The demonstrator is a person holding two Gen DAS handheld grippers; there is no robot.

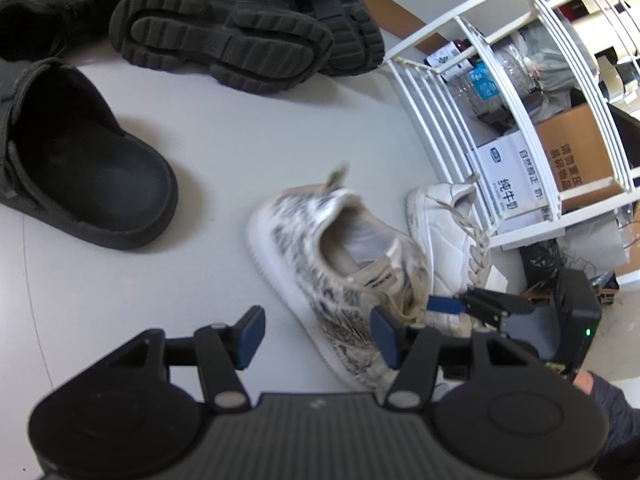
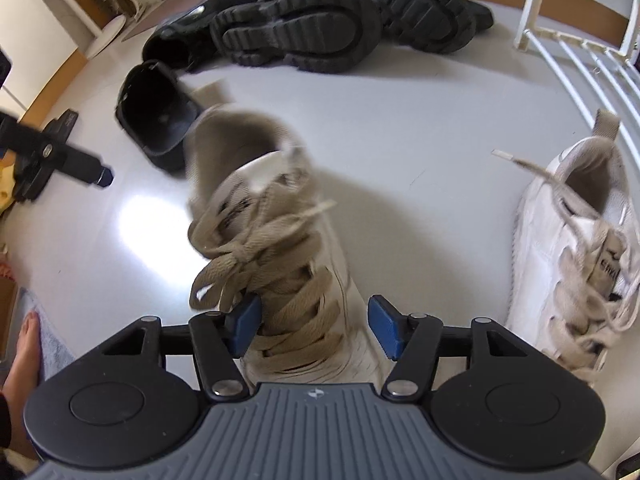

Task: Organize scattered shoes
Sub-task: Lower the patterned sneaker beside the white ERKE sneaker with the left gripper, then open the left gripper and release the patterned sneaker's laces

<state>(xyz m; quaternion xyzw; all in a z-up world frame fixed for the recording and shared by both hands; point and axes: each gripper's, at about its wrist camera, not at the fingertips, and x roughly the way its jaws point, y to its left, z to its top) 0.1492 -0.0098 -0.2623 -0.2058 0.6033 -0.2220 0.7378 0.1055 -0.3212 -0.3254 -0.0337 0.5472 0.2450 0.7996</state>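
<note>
Scattered across pale floor, shoes are lying loose while the right gripper is straddling, jaws spread, the patterned sneaker for pairing; the left gripper is hovering unclenched.

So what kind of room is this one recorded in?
Probably a storage corner of a home or office: shoes scattered on a pale floor, like the patterned sneaker, beside a white wire rack with cardboard boxes and a water bottle behind it.

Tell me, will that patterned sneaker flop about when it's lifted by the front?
Probably a little. The patterned sneaker looks like soft knit, so its heel may sag. Its loose laces would likely dangle and could snag. It's probably light.
</note>
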